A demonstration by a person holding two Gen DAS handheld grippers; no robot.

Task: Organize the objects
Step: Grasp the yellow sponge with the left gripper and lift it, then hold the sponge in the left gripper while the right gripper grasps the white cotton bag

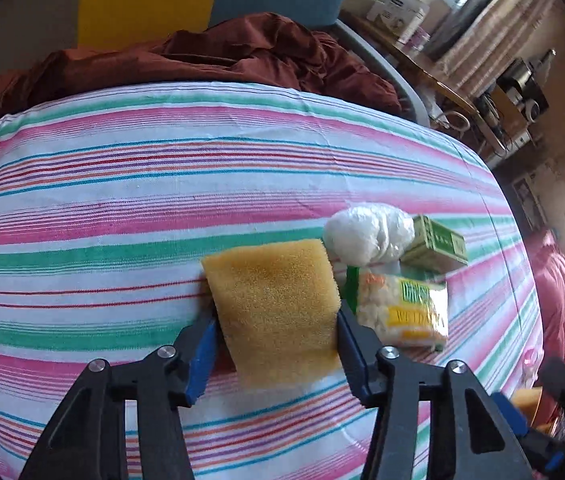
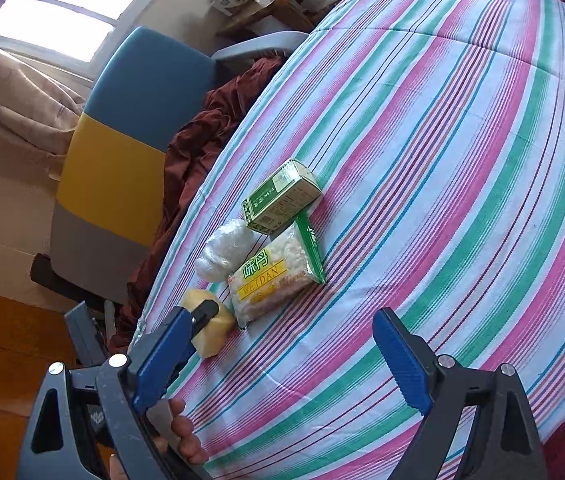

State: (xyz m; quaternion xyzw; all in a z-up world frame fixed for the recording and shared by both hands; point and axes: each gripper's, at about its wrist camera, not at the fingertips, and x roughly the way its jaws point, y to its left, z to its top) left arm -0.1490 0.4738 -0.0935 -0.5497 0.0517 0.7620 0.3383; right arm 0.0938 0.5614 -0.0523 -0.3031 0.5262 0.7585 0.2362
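A: Left gripper (image 1: pixel 276 332) clenched on the yellow porous sponge block (image 1: pixel 274 308), beside the grouped packets on the striped cloth (image 1: pixel 122 200).

B: Placement step, seemingly; next, release. Right gripper (image 2: pixel 294 344) stands released, empty.

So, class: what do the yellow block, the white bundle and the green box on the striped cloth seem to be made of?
Yellow block: likely foam sponge, with a matte, open-pored surface.
White bundle: probably thin plastic film, glossy and crinkled, over something white.
Green box: seemingly printed cardboard, with sharp folded edges and a slight sheen.
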